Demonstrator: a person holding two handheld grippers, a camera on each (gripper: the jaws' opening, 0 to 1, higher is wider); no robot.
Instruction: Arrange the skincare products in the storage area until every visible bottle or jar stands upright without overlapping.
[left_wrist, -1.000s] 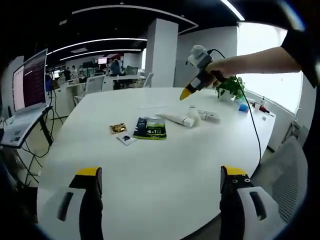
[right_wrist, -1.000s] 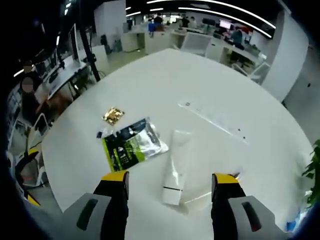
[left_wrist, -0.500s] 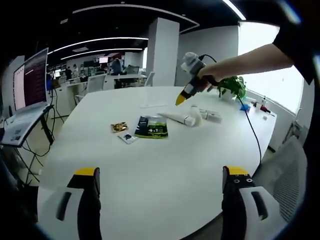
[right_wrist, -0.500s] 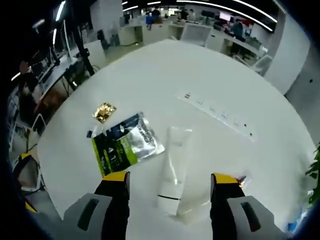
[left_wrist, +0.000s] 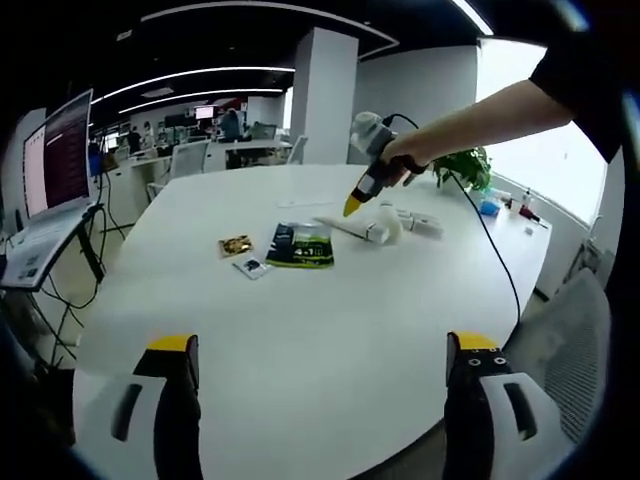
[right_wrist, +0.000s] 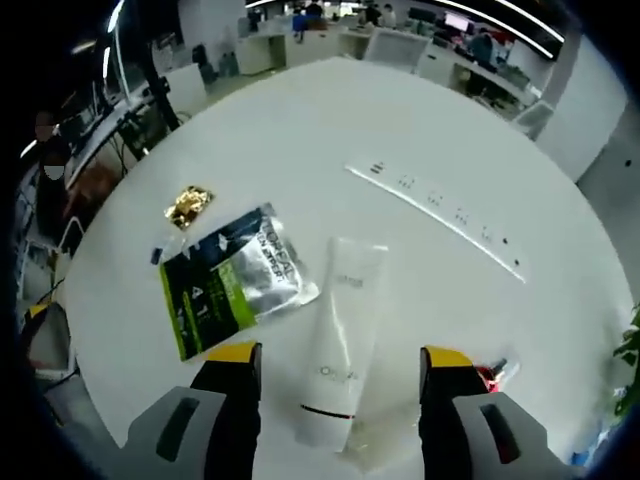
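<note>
- While the right gripper (right_wrist: 330, 380) hangs over the round white table (right_wrist: 330, 130), its yellow-tipped jaws stand spread and empty on either side of the white tube (right_wrist: 338, 358), which lies flat at lower centre of the right gripper view, cap end toward the camera; the straddle reads as a line-up for a grasp, not yet made
- Just left of the tube in that view lies a green-and-silver sachet (right_wrist: 232, 292), flat, its edge near the tube's side though whether the two touch cannot be told; further to the upper left sit a small gold packet (right_wrist: 187, 205) and a tiny dark sachet (right_wrist: 157, 254)
- A long clear strip (right_wrist: 435, 218) runs diagonally across the upper right, well apart from the tube
- Seen from the left gripper view, the right gripper (left_wrist: 372, 178) is held by an outstretched arm (left_wrist: 480, 110) at upper centre, tip dipped toward the tube (left_wrist: 355, 229), beside a second pale item (left_wrist: 418, 224) too small to name
- At the bottom of that view the left gripper (left_wrist: 318, 372) waits near the table's near edge, jaws released and empty, well back from the products, apparently kept clear while the other hand works
- Nothing stands upright yet, so the arranging looks barely begun
</note>
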